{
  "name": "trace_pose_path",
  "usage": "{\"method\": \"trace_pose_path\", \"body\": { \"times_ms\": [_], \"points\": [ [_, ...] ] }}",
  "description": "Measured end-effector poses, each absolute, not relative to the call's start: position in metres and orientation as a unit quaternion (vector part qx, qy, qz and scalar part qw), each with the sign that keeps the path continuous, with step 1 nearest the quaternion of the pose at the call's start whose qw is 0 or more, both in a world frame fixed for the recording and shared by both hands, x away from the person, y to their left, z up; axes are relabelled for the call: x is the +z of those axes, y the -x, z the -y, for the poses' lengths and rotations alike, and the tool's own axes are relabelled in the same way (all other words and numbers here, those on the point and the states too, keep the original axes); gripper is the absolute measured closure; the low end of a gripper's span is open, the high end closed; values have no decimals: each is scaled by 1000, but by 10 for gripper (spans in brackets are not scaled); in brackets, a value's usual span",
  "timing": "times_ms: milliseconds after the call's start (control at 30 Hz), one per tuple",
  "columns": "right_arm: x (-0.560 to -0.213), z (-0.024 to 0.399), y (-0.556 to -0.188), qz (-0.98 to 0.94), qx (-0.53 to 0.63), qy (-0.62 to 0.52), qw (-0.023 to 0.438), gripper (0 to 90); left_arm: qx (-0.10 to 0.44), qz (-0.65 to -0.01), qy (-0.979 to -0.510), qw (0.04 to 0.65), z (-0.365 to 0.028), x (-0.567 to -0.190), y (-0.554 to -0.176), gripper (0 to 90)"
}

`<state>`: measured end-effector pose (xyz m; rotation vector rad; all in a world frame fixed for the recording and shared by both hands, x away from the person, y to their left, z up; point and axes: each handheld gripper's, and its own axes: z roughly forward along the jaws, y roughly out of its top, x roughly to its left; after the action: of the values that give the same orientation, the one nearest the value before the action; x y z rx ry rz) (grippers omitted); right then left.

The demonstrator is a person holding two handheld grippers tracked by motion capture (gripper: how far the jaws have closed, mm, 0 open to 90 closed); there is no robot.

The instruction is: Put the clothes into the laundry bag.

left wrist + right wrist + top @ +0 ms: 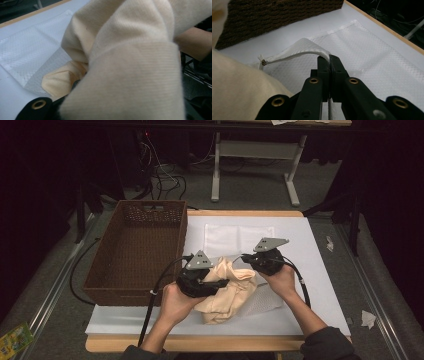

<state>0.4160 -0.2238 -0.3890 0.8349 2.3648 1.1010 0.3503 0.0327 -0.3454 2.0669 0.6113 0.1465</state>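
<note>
Right gripper [329, 58]: jaws clenched on the zippered edge of a white mesh bag [372, 55], lifting it off the table [320, 270].
Left gripper [196, 281]: wrapped in a cream garment [230, 290]; jaw state cannot be told.
Garment: table centre, at the bag's mouth.
Basket [137, 250]: brown wicker, at nine o'clock of the garment.

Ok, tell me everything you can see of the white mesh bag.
The mesh bag is white netting with a corded, zippered edge. It lies flat on the white table, right of the basket. The right gripper pinches its raised edge; the cream garment covers its near part.
</note>
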Motion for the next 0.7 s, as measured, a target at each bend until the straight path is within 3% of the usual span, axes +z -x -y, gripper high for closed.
{"method": "trace_pose_path", "body": {
  "times_ms": [700],
  "points": [
    [-389, 225, -416, -844, 399, -300, 194, 890, 54, -260, -852, 452, -15, -366, -357, 645]
  ]
}}
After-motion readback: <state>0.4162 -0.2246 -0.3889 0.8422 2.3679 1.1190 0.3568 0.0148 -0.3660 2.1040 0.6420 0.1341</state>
